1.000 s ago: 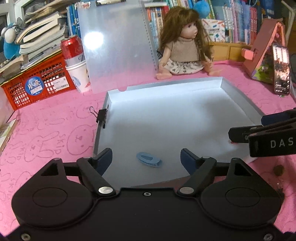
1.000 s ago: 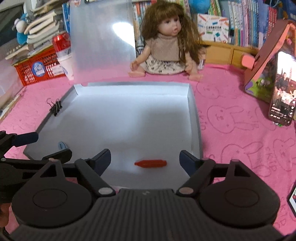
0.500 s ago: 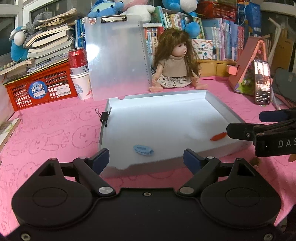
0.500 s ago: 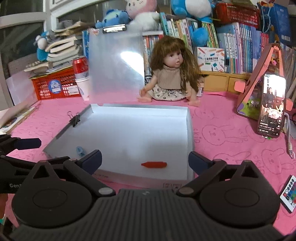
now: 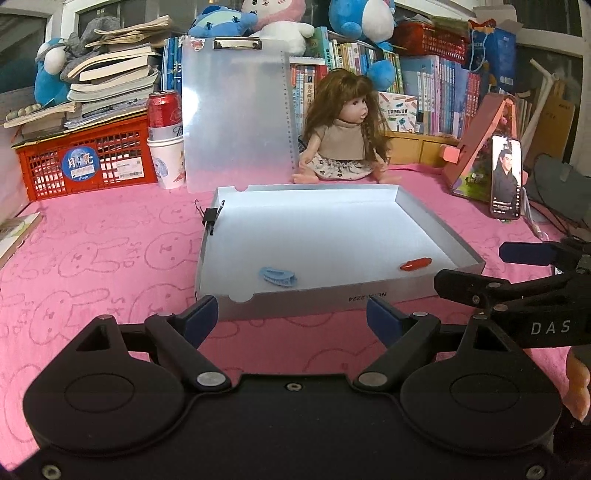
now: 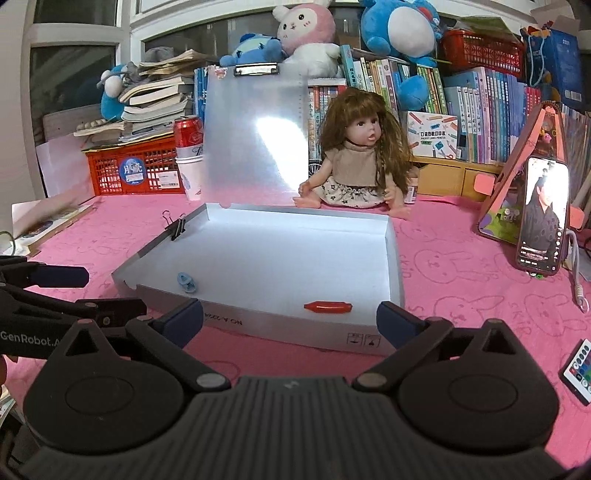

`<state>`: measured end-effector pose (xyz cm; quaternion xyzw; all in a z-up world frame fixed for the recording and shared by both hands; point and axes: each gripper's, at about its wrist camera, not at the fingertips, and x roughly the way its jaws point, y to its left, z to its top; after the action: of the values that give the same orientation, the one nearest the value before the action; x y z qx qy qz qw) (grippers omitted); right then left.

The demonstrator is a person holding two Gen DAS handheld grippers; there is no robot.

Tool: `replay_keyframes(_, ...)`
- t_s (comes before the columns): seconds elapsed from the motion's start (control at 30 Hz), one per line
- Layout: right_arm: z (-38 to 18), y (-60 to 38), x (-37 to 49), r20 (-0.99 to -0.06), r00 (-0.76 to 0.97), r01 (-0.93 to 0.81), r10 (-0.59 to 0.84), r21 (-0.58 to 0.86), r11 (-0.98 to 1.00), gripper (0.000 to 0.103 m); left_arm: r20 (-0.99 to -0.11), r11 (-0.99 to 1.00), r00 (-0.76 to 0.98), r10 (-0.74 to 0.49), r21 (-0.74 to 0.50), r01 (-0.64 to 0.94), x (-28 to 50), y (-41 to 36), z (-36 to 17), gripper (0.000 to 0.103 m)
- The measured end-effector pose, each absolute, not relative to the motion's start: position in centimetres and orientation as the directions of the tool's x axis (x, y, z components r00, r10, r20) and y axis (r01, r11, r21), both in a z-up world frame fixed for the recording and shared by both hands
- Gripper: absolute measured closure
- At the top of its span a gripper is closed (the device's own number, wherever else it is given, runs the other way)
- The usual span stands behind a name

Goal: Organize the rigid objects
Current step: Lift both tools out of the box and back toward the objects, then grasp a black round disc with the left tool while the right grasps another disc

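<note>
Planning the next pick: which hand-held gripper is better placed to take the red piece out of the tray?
Right. The red piece lies straight ahead of the open right hand-held gripper, just past the tray wall.

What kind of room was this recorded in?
Probably a child's bedroom or study at home: packed bookshelves, plush toys on top, and a doll on a pink bunny-print cloth.

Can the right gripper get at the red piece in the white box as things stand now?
Probably yes. The right gripper is open and empty, and the red piece lies just beyond the low near wall of the white box, with nothing over it.
</note>
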<state>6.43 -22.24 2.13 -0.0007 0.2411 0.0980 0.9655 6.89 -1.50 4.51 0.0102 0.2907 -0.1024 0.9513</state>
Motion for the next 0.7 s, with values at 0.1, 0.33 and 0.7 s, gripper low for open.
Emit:
replay_keyframes(0.1,2.0,-22.2,6.0,-0.454,0.872,-0.186,0.181,0.034,0.982,0.000,-0.555,0.977,0.808,-0.199,-0.051,0.206,6.4,-1.2,4.2,0.016)
replay_keyframes(0.33,1.4,-22.1,4.7,-0.434,0.887,-0.173,0.159,0.007,0.985,0.000,-0.550,0.978,0.814,-0.186,-0.028,0.205,5.2,-1.1,3.7,0.016)
replay_keyframes(0.7,-0.4,-22.3,2.3,-0.431,0.891,-0.166,0.146,-0.009,0.986,0.000,-0.540,0.979,0.823,-0.175,-0.006,0.204,2.3,-0.6,2.5,0.016)
